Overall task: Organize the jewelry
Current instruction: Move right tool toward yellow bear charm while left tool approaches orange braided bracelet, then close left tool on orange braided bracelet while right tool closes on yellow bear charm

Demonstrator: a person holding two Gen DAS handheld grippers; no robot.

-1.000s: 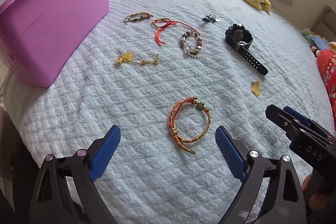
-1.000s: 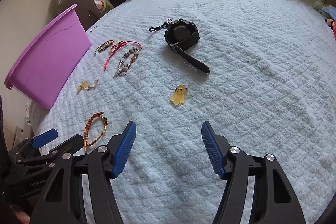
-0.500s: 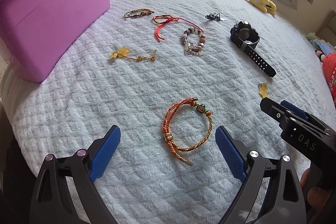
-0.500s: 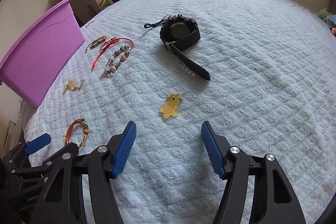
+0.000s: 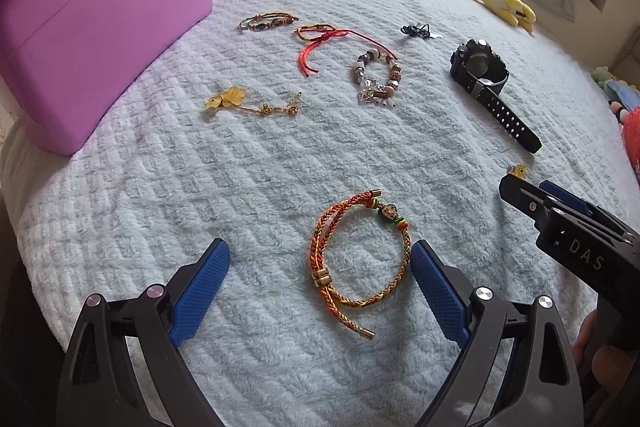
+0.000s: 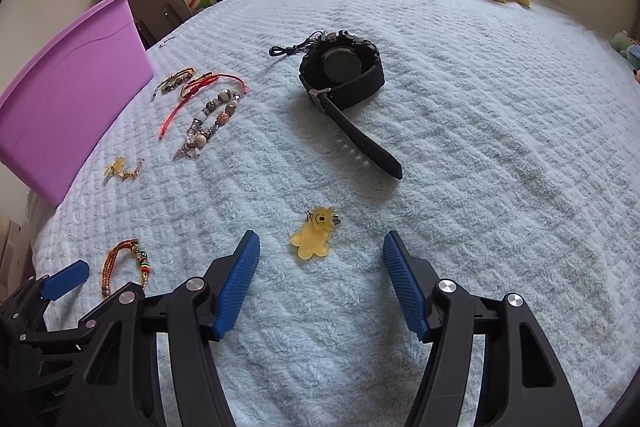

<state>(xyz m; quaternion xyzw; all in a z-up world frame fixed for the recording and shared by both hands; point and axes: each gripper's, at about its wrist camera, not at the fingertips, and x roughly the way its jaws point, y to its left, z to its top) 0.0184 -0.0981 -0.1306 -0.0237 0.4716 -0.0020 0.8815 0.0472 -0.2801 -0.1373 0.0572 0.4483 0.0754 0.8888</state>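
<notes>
Jewelry lies on a pale blue blanket (image 5: 160, 211). My left gripper (image 5: 320, 259) is open, its blue pads on either side of an orange braided bracelet (image 5: 360, 259), just above it. My right gripper (image 6: 320, 251) is open around a yellow bear charm (image 6: 314, 235). Farther off lie a black watch (image 5: 480, 71), also in the right wrist view (image 6: 340, 71), a beaded bracelet (image 5: 376, 77), a red cord bracelet (image 5: 324, 39), a brown bracelet (image 5: 268, 21), a gold chain with a yellow charm (image 5: 248, 101) and a small black piece (image 5: 416, 30).
A purple bin (image 5: 92, 19) stands at the left edge of the bed, also in the right wrist view (image 6: 68, 107). Plush toys (image 5: 504, 3) lie at the far side. The right gripper (image 5: 568, 227) shows at the right of the left wrist view.
Both grippers have moved forward and lower. The braided bracelet now sits between the left pads and the bear charm between the right pads. Both stay open.
</notes>
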